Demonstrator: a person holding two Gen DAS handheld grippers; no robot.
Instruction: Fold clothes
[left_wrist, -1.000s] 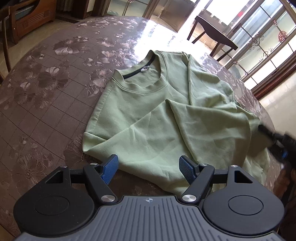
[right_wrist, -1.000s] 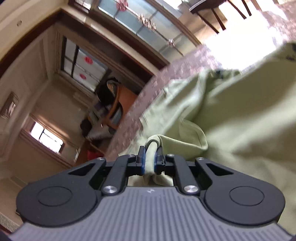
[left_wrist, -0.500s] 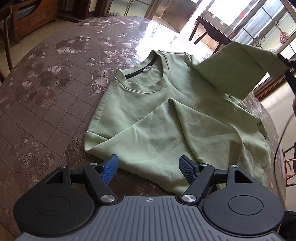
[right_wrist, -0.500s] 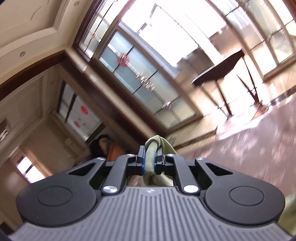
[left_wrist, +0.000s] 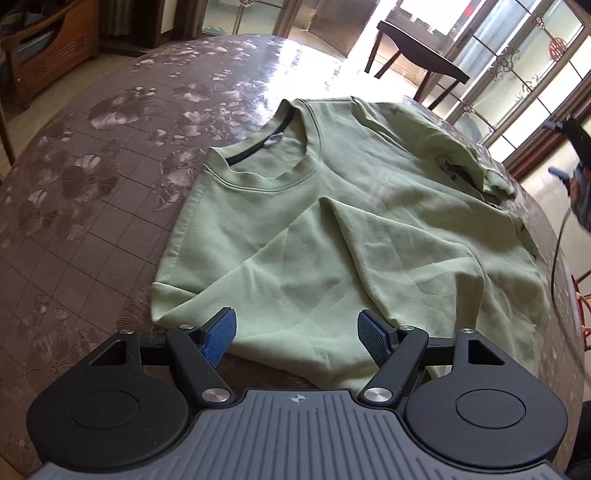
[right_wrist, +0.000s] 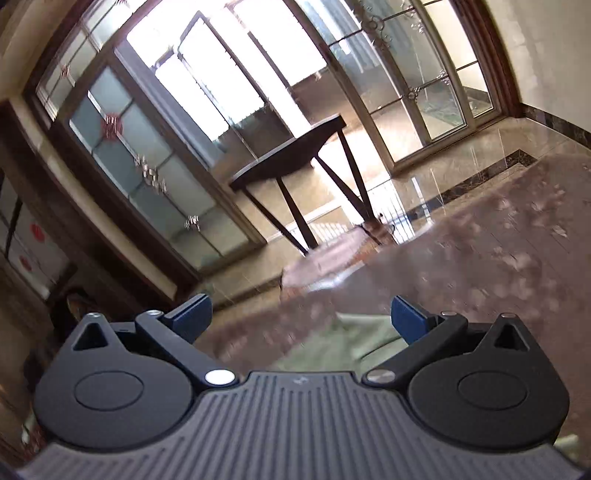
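A light green T-shirt (left_wrist: 332, 236) lies on the round table (left_wrist: 92, 184), collar toward the far side, its left side folded over the middle and its right sleeve (left_wrist: 461, 158) spread out at the far right. My left gripper (left_wrist: 297, 332) hovers open over the shirt's near hem with nothing between its blue pads. In the right wrist view my right gripper (right_wrist: 301, 317) has its jaws opening wide, free of cloth, with a corner of the green shirt (right_wrist: 347, 339) lying below them. The right gripper (left_wrist: 565, 147) also shows blurred at the far right edge of the left wrist view.
The table wears a brown floral cover under clear plastic. A dark wooden side table (right_wrist: 295, 155) stands beyond it by the glass doors (right_wrist: 147, 155). A wooden cabinet (left_wrist: 48, 55) stands at the far left. A cable (left_wrist: 557, 251) hangs at the right table edge.
My right gripper lifted the right sleeve up and outward, then let it go; its jaws went from shut on the cloth to wide apart. The sleeve now lies spread at the right. The left gripper stayed put.
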